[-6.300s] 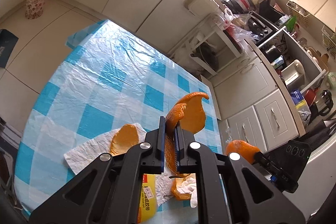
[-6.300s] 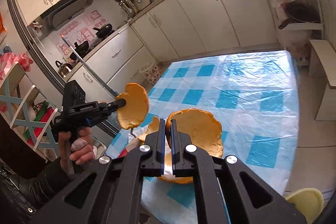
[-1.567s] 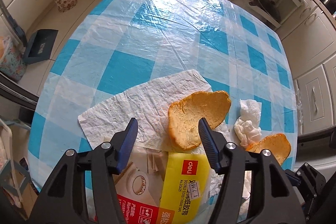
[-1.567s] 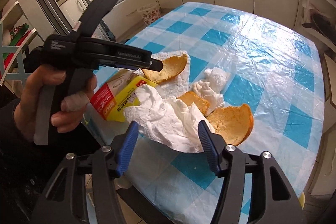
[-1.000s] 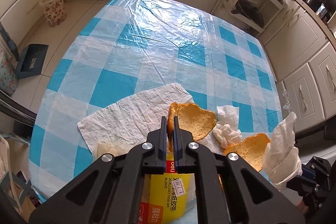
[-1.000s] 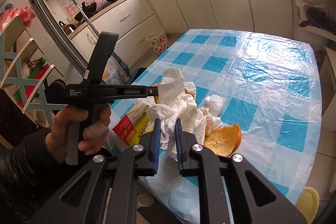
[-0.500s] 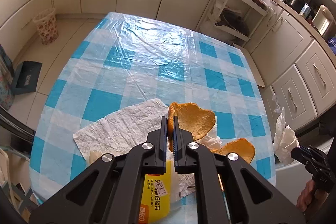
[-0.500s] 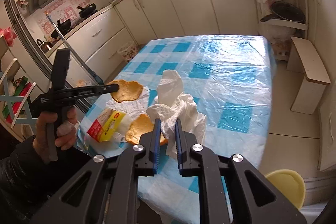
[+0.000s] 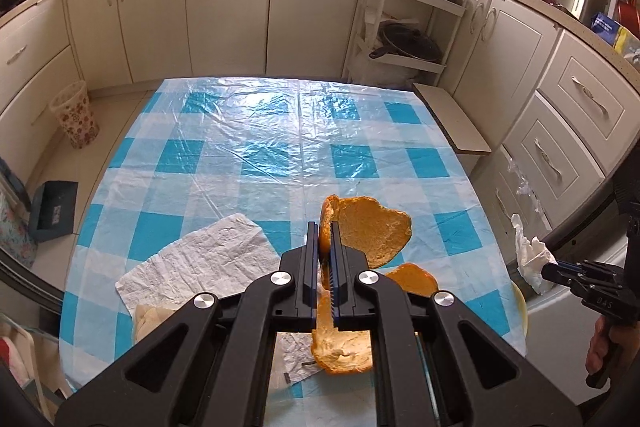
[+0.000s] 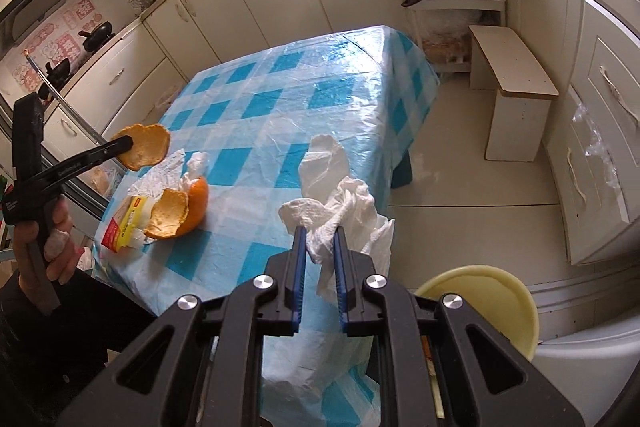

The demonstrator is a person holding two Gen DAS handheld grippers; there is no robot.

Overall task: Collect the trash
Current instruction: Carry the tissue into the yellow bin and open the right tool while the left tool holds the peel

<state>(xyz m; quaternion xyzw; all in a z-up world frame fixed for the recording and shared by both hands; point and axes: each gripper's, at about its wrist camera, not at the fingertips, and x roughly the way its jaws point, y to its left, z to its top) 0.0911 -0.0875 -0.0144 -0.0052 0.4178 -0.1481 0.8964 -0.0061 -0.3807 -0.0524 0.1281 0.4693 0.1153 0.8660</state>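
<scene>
Yellow bin (image 10: 492,301) below tissue (image 10: 344,203); stool (image 10: 512,83) beyond.

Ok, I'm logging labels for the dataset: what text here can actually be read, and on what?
"DAS": on the black body of the right gripper, in the left wrist view.
Too small or blurred to read: the print along the left gripper, the yellow and red packet, the pink wall stickers, the blue carton.

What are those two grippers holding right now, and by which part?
The left gripper pinches an orange peel by its edge. The right gripper clamps a crumpled white paper towel by a bunched fold near its lower part.
</scene>
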